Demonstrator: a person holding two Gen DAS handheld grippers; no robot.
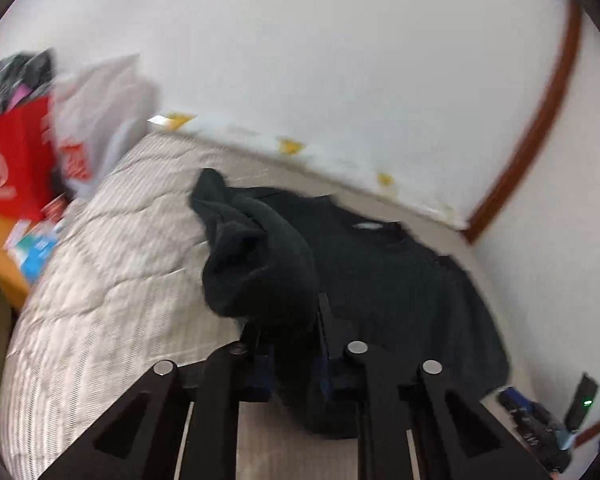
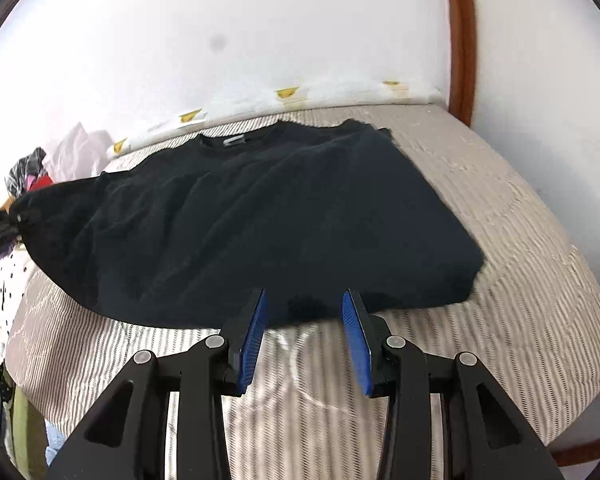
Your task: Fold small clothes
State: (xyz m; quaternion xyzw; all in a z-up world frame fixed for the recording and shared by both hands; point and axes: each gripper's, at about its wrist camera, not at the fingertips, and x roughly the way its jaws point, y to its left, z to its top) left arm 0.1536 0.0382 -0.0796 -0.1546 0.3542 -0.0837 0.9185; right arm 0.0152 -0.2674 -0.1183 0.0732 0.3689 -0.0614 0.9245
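Observation:
A black T-shirt (image 2: 260, 208) lies spread on the striped mattress (image 2: 520, 280), collar toward the wall. My left gripper (image 1: 288, 320) is shut on the shirt's left sleeve (image 1: 256, 252), which is lifted and bunched over the fingers; it also shows at the left edge of the right wrist view (image 2: 4, 224). My right gripper (image 2: 304, 308) is open and empty, its blue pads (image 2: 254, 332) either side of the shirt's near hem, just above the mattress.
A white wall with yellow tape bits (image 2: 286, 92) backs the bed. A brown wooden frame (image 2: 460, 40) stands at the right. A red bag (image 1: 16, 164), a grey bag (image 1: 100, 112) and boxes sit at the bed's left end. More clothes (image 2: 76, 148) lie far left.

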